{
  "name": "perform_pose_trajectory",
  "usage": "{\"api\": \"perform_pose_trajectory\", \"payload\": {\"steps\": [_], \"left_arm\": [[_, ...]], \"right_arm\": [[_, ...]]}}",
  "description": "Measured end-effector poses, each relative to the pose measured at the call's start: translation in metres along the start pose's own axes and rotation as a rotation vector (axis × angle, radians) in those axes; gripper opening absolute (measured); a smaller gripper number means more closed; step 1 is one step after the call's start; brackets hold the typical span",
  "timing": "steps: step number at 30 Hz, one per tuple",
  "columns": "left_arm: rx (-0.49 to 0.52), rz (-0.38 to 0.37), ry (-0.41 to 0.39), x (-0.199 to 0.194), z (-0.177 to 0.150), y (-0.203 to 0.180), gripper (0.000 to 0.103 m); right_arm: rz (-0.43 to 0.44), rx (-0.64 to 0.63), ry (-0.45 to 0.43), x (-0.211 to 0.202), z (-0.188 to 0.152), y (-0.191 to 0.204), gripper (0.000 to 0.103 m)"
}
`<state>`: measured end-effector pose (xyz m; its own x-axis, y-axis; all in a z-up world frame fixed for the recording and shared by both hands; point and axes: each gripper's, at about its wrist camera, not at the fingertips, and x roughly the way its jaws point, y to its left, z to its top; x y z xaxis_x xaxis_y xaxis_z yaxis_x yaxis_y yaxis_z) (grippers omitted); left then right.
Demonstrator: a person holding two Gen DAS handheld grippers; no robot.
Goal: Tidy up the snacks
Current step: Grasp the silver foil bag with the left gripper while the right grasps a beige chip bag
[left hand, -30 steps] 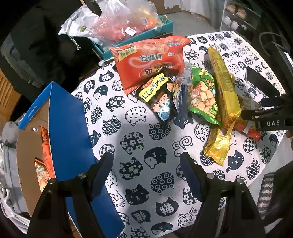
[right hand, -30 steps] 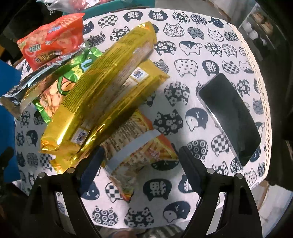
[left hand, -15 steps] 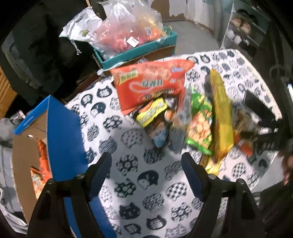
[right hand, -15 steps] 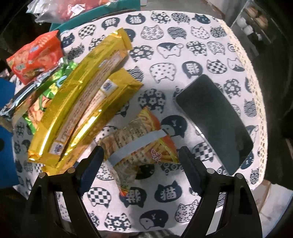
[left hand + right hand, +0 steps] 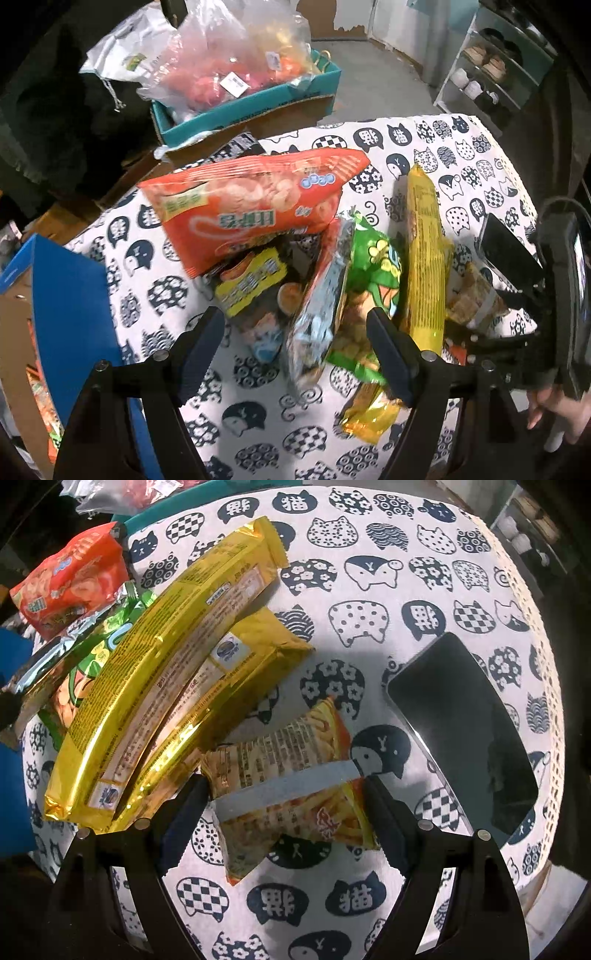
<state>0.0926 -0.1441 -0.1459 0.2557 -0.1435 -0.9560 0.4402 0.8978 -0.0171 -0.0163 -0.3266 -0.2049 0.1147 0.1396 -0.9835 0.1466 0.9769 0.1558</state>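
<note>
Snack packs lie in a pile on a cat-print tablecloth [image 5: 454, 162]. My left gripper [image 5: 295, 343] is open over a silvery standing pack [image 5: 317, 306], with a black-and-yellow pack [image 5: 255, 284] and a green pack [image 5: 373, 273] beside it. A big orange bag [image 5: 255, 206] lies behind. My right gripper [image 5: 284, 812] is open, its fingers on either side of a small orange fries pack [image 5: 288, 786]. Two long gold packs [image 5: 166, 664] lie to its left. The right gripper also shows in the left wrist view [image 5: 517, 321].
A blue-walled cardboard box [image 5: 66, 306] with snacks inside stands at the table's left edge. A black phone [image 5: 465, 731] lies at the right. A teal box [image 5: 251, 110] with plastic bags sits on the floor behind the table.
My left gripper has moved forward and right, up to the pile. My right gripper has come in around the small orange fries pack.
</note>
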Motion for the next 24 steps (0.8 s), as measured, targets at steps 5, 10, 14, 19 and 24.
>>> {"api": "perform_pose_trajectory", "payload": {"steps": [5,10,14,19,24], "left_arm": [[-0.011,-0.011,0.029,0.02,0.008,0.0,0.08],[-0.046,-0.076,0.028,0.03,0.01,0.002,0.07],[-0.035,-0.084,0.01,0.029,0.01,0.0,0.045],[0.008,-0.072,0.0,0.028,0.008,-0.007,0.029],[0.025,-0.042,-0.03,0.02,0.002,-0.008,0.029]], "right_arm": [[-0.035,-0.08,-0.008,0.015,-0.005,0.005,0.081],[-0.072,-0.138,-0.041,0.021,-0.007,0.01,0.071],[-0.072,-0.135,-0.058,0.017,-0.004,0.004,0.064],[-0.073,-0.115,-0.083,0.011,-0.001,-0.005,0.063],[-0.072,-0.111,-0.112,-0.003,0.002,-0.011,0.063]]}}
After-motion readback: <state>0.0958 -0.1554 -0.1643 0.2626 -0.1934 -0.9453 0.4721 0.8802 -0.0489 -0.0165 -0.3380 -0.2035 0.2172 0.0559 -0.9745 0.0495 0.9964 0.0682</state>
